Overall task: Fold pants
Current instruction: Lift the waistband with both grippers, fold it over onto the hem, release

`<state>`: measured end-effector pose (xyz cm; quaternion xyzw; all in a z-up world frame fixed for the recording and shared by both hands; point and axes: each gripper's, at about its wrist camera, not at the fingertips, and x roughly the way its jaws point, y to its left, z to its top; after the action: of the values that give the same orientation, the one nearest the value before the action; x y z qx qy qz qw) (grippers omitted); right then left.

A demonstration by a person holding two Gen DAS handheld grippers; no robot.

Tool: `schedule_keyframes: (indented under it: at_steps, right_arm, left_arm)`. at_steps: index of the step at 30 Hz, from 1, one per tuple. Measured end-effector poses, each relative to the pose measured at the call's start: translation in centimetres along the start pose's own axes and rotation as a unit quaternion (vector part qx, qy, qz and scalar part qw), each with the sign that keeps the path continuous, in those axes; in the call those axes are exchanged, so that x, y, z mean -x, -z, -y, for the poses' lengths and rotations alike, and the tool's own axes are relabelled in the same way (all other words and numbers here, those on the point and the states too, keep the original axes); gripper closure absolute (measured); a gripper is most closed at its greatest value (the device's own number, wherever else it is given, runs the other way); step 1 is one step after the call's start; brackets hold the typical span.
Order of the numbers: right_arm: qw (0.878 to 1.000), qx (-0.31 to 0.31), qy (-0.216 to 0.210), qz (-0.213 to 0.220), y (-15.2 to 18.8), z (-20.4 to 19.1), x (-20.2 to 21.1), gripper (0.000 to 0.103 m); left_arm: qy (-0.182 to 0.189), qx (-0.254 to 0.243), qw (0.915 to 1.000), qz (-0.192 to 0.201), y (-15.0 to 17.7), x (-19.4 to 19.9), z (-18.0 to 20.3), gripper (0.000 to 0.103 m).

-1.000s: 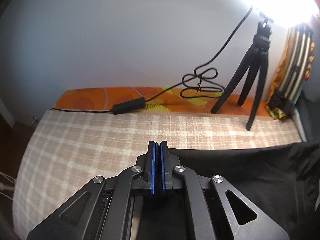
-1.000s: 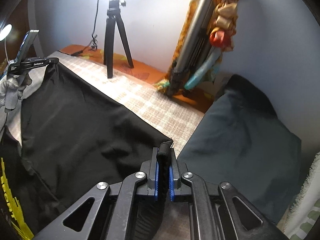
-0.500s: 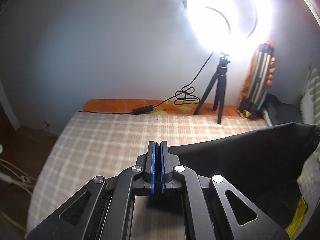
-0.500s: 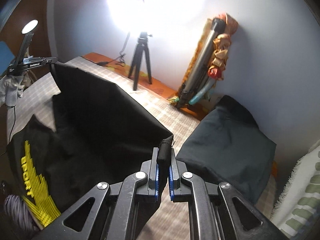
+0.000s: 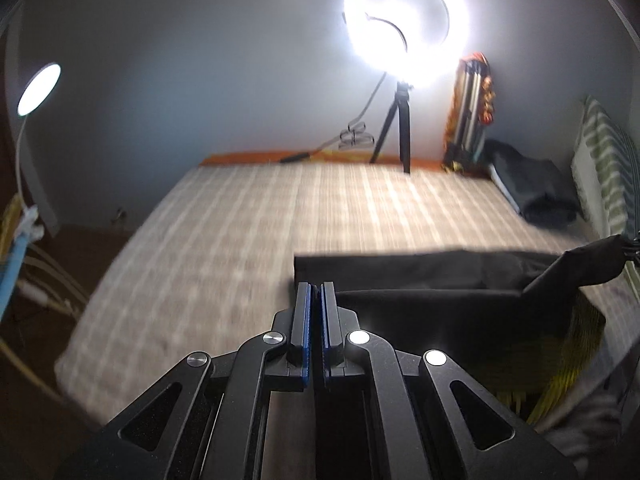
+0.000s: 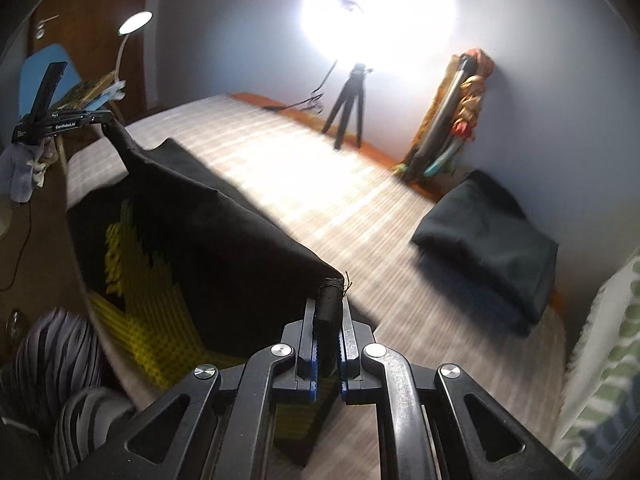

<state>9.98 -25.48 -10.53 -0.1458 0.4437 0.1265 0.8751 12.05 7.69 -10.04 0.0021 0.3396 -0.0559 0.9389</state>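
Pants (image 6: pixel 224 240) taut between both clamped jaws — folded dark cloth (image 6: pixel 488 240) well beyond, by the wall.

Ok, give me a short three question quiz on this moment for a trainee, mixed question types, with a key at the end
1. True or false: the right tool is shut on a rolled corner of the black pants.
2. Multiple choice: where does the ring light tripod stand? A) at the far edge of the bed, by the wall; B) on the folded dark cloth; C) on the floor at the left.
3. Fill in: the left tool, seen from the right wrist, holds the other corner, so the pants hang ______ the two tools.

Key: 1 true; 2 A; 3 between. The plaid bed cover lies below the pants, and the folded dark cloth sits apart at the right.
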Motion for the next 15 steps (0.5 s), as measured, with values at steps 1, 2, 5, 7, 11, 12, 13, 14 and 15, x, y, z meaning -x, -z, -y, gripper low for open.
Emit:
schedule_keyframes:
  at_steps: [1, 2, 5, 7, 11, 12, 13, 14, 15]
  right_arm:
    - [1.0, -0.001, -0.003, -0.003, 0.9, -0.7, 0.0, 0.098]
    - [1.0, -0.002, -0.004, -0.01, 1.9, -1.2, -0.4, 0.098]
    - [1.0, -0.003, -0.003, -0.028, 4.1, -2.3, -1.3, 0.098]
    - [0.999, -0.002, 0.002, -0.032, 5.1, -2.8, -1.6, 0.098]
    - [0.999, -0.014, 0.009, -0.029, 6.1, -2.5, -1.1, 0.098]
    - [0.999, -0.017, 0.009, -0.027, 6.3, -2.6, -0.8, 0.098]
    - [1.0, -0.017, 0.008, -0.023, 6.5, -2.6, -0.6, 0.098]
    - [1.0, -0.016, 0.008, -0.021, 6.7, -2.7, -0.4, 0.098]
    - [1.0, -0.013, 0.007, -0.021, 7.1, -3.0, -0.3, 0.098]
  left_arm:
    - [-0.001, -0.001, 1.0, -0.004, 1.1, 0.3, 0.2, 0.1]
    - [-0.003, -0.002, 0.9999, -0.01, 2.2, 0.5, 0.4, 0.1]
    - [0.001, 0.01, 0.9994, -0.032, 4.5, 0.4, 0.3, 0.1]
    - [-0.001, 0.02, 0.999, -0.04, 5.8, 0.4, 0.1, 0.1]
    - [-0.002, 0.028, 0.9985, -0.047, 7.7, 1.0, -0.2, 0.1]
    - [-0.002, 0.031, 0.9983, -0.049, 8.0, 1.2, -0.3, 0.1]
    - [-0.003, 0.034, 0.9982, -0.05, 8.3, 1.3, -0.5, 0.1]
    - [-0.002, 0.037, 0.9979, -0.052, 8.7, 1.4, -0.6, 0.1]
    - [-0.001, 0.037, 0.9977, -0.056, 9.2, 1.4, -0.7, 0.1]
